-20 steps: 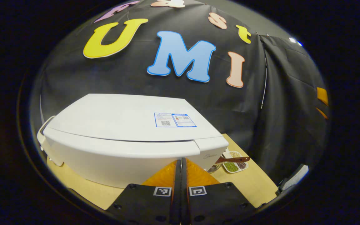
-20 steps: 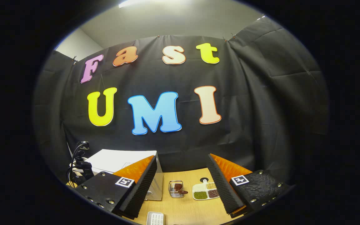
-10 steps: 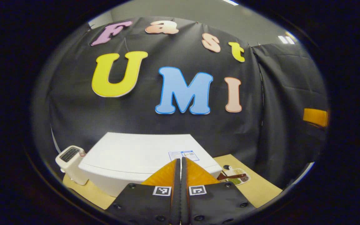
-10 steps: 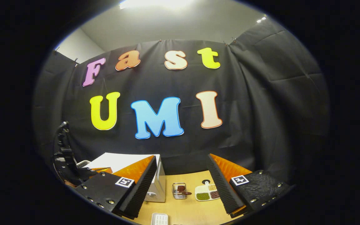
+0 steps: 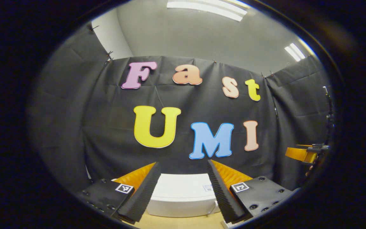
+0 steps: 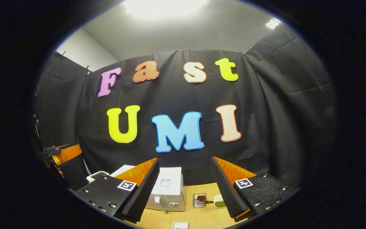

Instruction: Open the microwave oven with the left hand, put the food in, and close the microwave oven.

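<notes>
The white microwave (image 5: 183, 194) stands on the wooden table, low between the fingers of my left gripper (image 5: 182, 163), which is open and holds nothing. In the right gripper view the microwave (image 6: 169, 190) has its door shut, with the handle and a knob on its front. My right gripper (image 6: 184, 159) is open and empty, held back from the table. The right gripper (image 5: 307, 154) appears as an orange shape at the far right of the left gripper view. The left gripper (image 6: 64, 152) appears at the far left of the right gripper view.
Right of the microwave stand a small metal basket (image 6: 199, 199) with a brown utensil and a white tray (image 6: 220, 202) with green beans. A white toaster (image 6: 98, 175) stands left of the microwave. A white dish (image 6: 179, 225) lies near the table's front edge.
My left gripper has opened from shut, pulled back from the microwave and tilted up. The right gripper has also drawn back, and the microwave now lies between its fingers.
</notes>
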Available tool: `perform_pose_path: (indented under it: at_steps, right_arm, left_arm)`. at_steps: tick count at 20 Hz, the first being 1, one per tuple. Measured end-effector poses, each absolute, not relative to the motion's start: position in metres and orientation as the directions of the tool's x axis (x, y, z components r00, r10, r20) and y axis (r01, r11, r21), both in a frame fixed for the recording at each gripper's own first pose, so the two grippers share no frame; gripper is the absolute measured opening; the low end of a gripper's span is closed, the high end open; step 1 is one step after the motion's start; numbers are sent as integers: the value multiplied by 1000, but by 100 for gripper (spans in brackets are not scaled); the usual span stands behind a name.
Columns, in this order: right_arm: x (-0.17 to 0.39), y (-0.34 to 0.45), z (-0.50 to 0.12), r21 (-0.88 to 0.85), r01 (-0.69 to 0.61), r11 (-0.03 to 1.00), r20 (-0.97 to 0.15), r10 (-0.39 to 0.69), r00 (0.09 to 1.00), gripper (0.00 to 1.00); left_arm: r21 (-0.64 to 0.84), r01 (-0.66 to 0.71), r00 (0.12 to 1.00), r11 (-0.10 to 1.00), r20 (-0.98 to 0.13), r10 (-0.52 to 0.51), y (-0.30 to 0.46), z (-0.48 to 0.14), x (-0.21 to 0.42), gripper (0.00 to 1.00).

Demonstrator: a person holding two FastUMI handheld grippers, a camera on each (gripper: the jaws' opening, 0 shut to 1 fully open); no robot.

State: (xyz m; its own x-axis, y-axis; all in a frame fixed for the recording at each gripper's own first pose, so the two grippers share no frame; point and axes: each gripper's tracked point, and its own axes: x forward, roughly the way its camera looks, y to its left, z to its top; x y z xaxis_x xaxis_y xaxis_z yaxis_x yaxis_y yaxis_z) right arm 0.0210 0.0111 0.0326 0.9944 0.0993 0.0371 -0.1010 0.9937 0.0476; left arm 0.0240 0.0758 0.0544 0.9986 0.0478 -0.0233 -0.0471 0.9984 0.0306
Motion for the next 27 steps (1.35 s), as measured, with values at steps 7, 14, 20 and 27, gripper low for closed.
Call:
perform_pose_path:
  at_steps: [7,14,20,27]
  right_arm:
    - [-5,42,51,38,-94,995,64,91,994,97]
    - [-25,57,54,11,-93,996,62,92,994,97]
    - [-30,47,56,-2,-106,994,69,106,992,97]
    - [-20,18,57,15,-153,988,53,152,987,97]
  left_arm:
    - [60,-22,1000,998,0,22,97,76,-11,94]
    - [55,16,1000,998,12,-17,101,86,-27,94]
    - [51,27,999,998,18,-28,78,84,-25,94]
    - [52,26,999,998,44,-29,22,90,-6,96]
